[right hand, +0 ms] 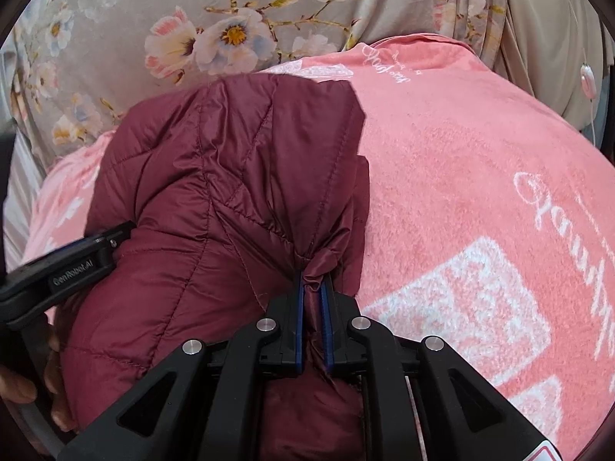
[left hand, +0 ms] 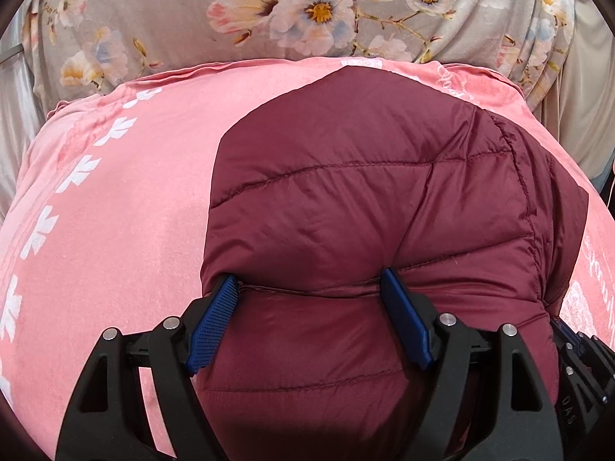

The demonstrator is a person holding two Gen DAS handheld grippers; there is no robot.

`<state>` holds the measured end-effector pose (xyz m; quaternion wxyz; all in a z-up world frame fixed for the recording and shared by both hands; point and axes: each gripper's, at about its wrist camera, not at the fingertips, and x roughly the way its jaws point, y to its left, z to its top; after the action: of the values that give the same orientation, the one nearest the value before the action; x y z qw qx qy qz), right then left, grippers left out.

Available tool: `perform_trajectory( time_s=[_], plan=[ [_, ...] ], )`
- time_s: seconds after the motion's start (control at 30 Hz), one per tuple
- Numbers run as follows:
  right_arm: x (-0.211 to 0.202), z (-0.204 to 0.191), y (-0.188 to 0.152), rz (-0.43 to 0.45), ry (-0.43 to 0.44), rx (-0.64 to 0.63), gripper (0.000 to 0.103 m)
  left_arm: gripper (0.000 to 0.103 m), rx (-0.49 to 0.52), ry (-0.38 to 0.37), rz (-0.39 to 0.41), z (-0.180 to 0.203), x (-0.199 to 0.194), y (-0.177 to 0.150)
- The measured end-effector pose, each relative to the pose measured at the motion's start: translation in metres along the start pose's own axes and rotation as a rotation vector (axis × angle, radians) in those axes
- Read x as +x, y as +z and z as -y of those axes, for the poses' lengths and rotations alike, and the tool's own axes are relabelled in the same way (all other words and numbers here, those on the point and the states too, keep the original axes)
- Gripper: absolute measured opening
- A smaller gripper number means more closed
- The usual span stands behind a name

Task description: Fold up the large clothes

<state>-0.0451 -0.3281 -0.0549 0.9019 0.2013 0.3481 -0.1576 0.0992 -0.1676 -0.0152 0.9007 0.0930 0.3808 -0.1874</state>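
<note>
Right wrist view, near edge: right gripper (right hand: 312, 288) was seen clenched on a bunched pinch of the maroon puffer jacket (right hand: 215, 176), the fabric squeezed between the blue pads (right hand: 326, 307) at lower centre. At far left of that frame the left gripper (right hand: 69, 265) was pressed against the jacket's side, with a hand (right hand: 50, 349) partly seen below it.

Left wrist view: left gripper (left hand: 309, 288) was spread wide, its blue fingers (left hand: 213, 319) set on either side of a jacket fold, nothing pinched. The jacket was laid across centre and right of frame on a pink blanket (left hand: 115, 211) with white leaf print. Beyond, along the top, a grey floral sheet (left hand: 173, 11) was noted
</note>
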Motion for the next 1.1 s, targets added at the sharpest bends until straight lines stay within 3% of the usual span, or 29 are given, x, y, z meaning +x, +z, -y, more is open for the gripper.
perform_trajectory(
  time_s=[0.2,0.27,0.33,0.37,0.43,0.6,0.77,0.83,0.9,1.0,1.1],
  plan=[
    [-0.07,0.021,0.024,0.083,0.073,0.034,0.013,0.072,-0.031,-0.077,-0.013,-0.024,-0.027,0.013],
    [-0.081,0.03,0.041,0.079,0.172,0.049,0.016,0.072,-0.063,-0.113,0.003,-0.037,-0.042,0.026],
    [-0.077,0.037,0.06,0.064,0.252,0.075,0.033,0.072,-0.085,-0.145,0.005,-0.045,-0.049,0.041],
    [-0.074,0.037,0.065,0.058,0.243,0.08,0.041,0.072,-0.104,-0.163,0.003,-0.049,-0.051,0.052],
    [-0.067,0.033,0.067,0.03,0.191,0.071,0.042,0.072,-0.132,-0.199,0.002,-0.05,-0.051,0.071],
    [-0.076,0.012,0.012,-0.001,0.221,0.039,0.042,0.071,-0.047,-0.268,0.001,-0.005,-0.056,0.115],
    [-0.069,0.007,-0.033,-0.034,0.163,0.05,0.042,0.072,0.156,-0.368,-0.036,0.08,-0.043,0.114],
    [-0.062,0.013,-0.039,-0.048,0.181,0.096,0.041,0.072,0.21,-0.347,-0.057,0.107,-0.031,0.106],
    [-0.061,0.011,-0.042,-0.049,0.192,0.086,0.027,0.072,0.26,-0.324,-0.087,0.134,-0.014,0.097],
    [-0.061,0.007,-0.049,-0.051,0.192,0.066,0.015,0.068,0.302,-0.249,-0.127,0.158,0.016,0.086],
    [-0.056,0.009,-0.057,-0.063,0.189,0.072,0.01,0.066,0.324,-0.169,-0.132,0.17,0.041,0.081]
  ],
)
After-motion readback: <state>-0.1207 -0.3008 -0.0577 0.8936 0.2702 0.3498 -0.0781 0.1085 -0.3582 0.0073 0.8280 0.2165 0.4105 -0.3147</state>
